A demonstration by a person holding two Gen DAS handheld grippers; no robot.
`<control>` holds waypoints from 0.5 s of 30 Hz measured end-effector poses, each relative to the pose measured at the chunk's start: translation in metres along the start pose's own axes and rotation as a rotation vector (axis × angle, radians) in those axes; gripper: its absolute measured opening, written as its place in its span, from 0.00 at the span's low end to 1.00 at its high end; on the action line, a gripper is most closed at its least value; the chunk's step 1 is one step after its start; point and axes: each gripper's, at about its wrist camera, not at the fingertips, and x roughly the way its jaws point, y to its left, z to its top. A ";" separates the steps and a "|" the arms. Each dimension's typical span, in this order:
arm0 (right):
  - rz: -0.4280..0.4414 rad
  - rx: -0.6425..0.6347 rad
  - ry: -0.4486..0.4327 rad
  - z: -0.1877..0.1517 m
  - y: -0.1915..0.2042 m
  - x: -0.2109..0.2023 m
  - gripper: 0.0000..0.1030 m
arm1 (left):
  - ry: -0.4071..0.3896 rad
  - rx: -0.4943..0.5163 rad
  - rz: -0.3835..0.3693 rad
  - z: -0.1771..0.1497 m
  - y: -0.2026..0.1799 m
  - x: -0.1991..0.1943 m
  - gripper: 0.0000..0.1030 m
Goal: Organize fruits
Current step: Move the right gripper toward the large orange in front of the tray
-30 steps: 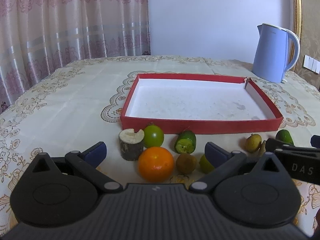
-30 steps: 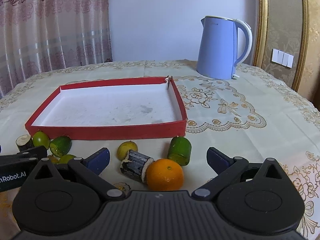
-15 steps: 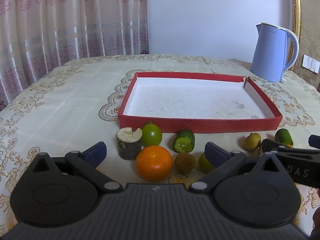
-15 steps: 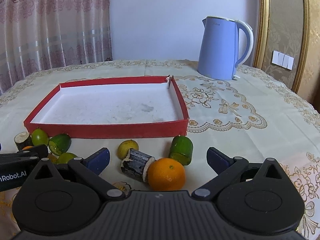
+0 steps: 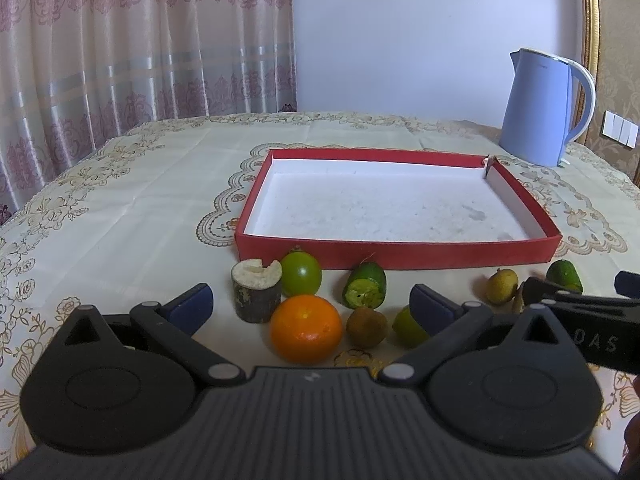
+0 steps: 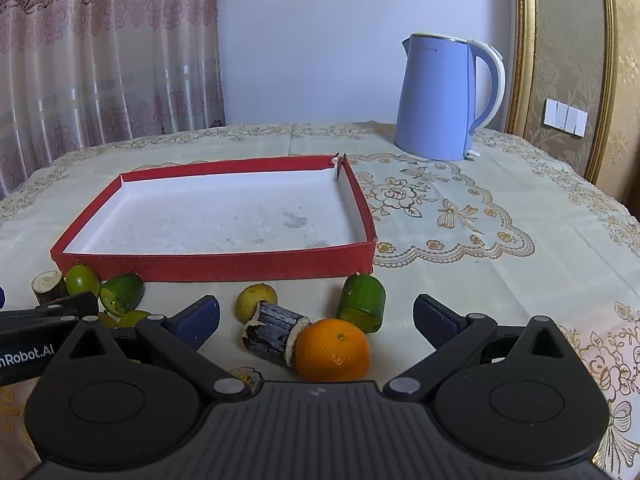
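2 wrist views over a counter [image 5: 120, 208] w/ a cream embroidered cloth. A shallow red tray [image 5: 400, 254], white inside, sits mid-counter and holds no fruit. A blue kettle [image 6: 444, 98] stands behind it, to the right.

Left view: left claw [image 5: 312, 304] is spread wide, gripping nothing, low over a cluster of fruit in front of the tray's near wall. Between its blue pads: an orange [image 5: 306, 328], a cut cane stub [image 5: 256, 290] standing on end, a round green fruit [image 5: 301, 274] touching the stub, a cut green piece [image 5: 365, 290], a brown fruit [image 5: 367, 327] and a yellow-green one [image 5: 406, 326] partly behind the right pad. Further right, a small yellow fruit [image 5: 502, 286] and a green fruit [image 5: 564, 274], near the other tool.

Right view: right claw [image 6: 316, 316] is also spread wide and empty. Between its pads: a 2nd orange [image 6: 332, 350] touching a dark cane piece [image 6: 274, 332] lying on its side, a lemon-like fruit [image 6: 256, 300] and a green chunk [image 6: 362, 302] near the tray's corner. All fruit lies on the cloth, outside the tray.
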 end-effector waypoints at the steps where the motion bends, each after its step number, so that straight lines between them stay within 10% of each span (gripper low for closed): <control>1: -0.002 -0.003 0.002 0.000 0.000 0.000 1.00 | 0.000 0.001 0.000 0.000 0.000 0.000 1.00; 15: 0.014 0.017 -0.001 -0.004 -0.012 0.001 1.00 | 0.017 0.002 -0.016 -0.004 -0.001 0.006 1.00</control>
